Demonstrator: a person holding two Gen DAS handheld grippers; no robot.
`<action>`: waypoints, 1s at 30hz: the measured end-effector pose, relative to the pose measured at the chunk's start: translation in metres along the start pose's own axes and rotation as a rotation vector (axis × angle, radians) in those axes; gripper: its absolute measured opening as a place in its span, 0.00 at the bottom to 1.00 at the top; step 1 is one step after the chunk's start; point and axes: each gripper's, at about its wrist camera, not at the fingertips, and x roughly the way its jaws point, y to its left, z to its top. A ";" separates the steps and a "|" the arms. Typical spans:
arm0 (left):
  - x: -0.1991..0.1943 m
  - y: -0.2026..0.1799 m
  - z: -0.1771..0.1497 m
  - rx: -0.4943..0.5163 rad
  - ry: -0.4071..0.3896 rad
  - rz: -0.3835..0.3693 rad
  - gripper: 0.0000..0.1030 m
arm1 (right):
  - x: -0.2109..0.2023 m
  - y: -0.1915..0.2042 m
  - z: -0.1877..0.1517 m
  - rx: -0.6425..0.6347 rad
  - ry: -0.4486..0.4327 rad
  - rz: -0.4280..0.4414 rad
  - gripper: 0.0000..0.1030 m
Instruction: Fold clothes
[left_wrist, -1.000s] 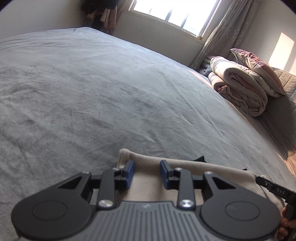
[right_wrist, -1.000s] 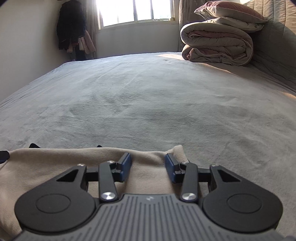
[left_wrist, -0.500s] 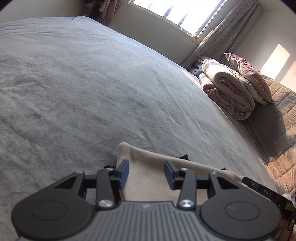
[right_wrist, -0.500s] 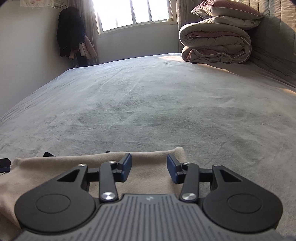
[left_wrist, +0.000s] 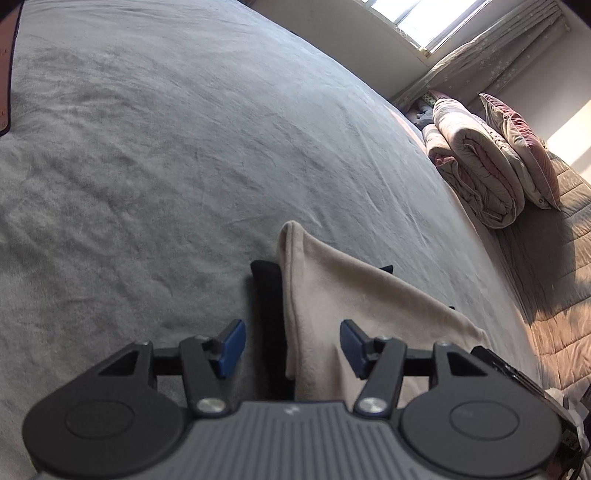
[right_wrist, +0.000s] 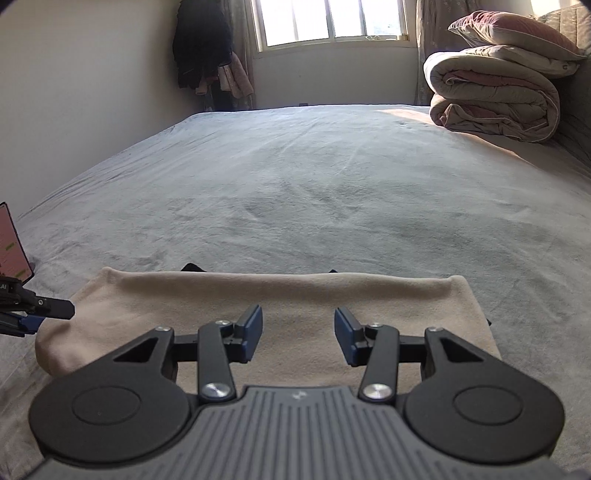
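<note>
A beige folded garment (left_wrist: 354, 295) (right_wrist: 280, 302) lies flat on the grey bed near its front edge, with black fabric (left_wrist: 267, 291) peeking from under its left side. My left gripper (left_wrist: 291, 345) hovers open above the garment's left edge, nothing between its blue pads. My right gripper (right_wrist: 298, 334) is open just above the garment's middle, holding nothing. Part of the left gripper (right_wrist: 33, 310) shows at the far left of the right wrist view, beside the garment's left corner.
The grey bedspread (right_wrist: 314, 177) stretches far ahead. A rolled quilt (right_wrist: 491, 99) with a pillow (right_wrist: 517, 33) on top sits at the back right. Dark clothes (right_wrist: 201, 40) hang in the corner by the window. A phone screen (right_wrist: 11, 240) shows at the left edge.
Both grippers have risen and pulled back from the garment. The left one swung left, so it now stands over the garment's left edge and the black fabric shows.
</note>
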 end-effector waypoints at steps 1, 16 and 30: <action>0.001 -0.001 -0.002 0.005 0.000 0.006 0.56 | -0.001 0.004 -0.001 -0.009 0.002 0.006 0.47; 0.012 -0.011 -0.009 0.040 0.056 -0.019 0.51 | 0.002 0.034 -0.010 -0.066 0.043 0.097 0.39; -0.002 -0.031 -0.001 0.042 0.055 -0.050 0.22 | 0.007 0.044 -0.014 -0.058 0.092 0.173 0.18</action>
